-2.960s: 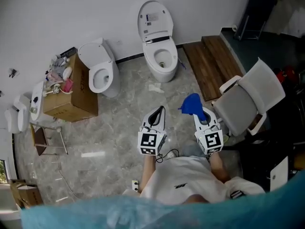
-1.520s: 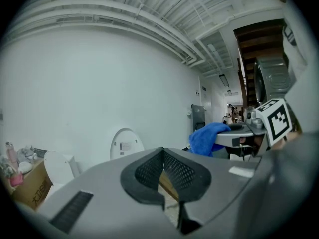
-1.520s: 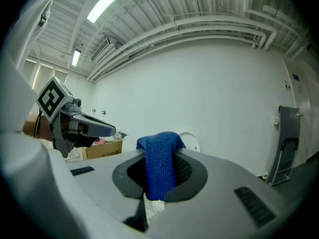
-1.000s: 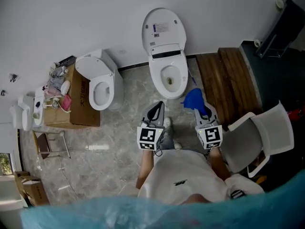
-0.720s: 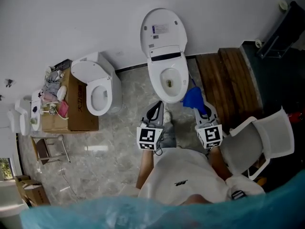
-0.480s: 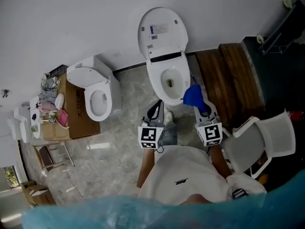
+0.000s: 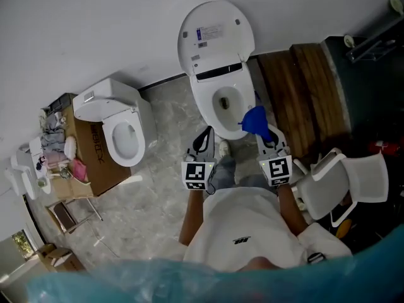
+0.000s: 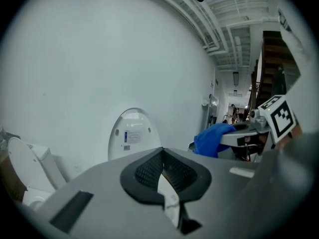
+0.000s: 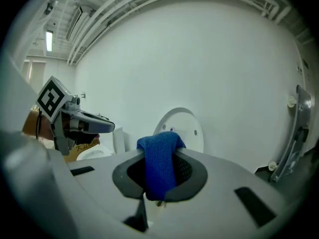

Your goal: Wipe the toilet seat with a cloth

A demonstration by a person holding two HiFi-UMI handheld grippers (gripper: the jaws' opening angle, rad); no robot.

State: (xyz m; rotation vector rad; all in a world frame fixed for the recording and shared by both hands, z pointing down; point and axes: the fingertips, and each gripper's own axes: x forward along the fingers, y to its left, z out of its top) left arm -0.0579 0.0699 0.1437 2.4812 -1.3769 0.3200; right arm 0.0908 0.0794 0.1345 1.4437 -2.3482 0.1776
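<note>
A white toilet stands against the wall with its lid raised and its seat down around the open bowl. My right gripper is shut on a blue cloth, which hangs at the seat's front right edge; whether it touches the seat I cannot tell. In the right gripper view the blue cloth drapes between the jaws, with the lid behind. My left gripper is shut and holds nothing, just short of the seat's front left. The left gripper view shows the lid and the cloth.
A second white toilet stands to the left beside a cardboard box with clutter on top. A dark wooden platform lies to the right of the toilet. A white chair is close by my right side.
The person has walked up to the toilet, so it now lies directly ahead of both grippers. The blue cloth has come from floor level in view to the seat's front right edge.
</note>
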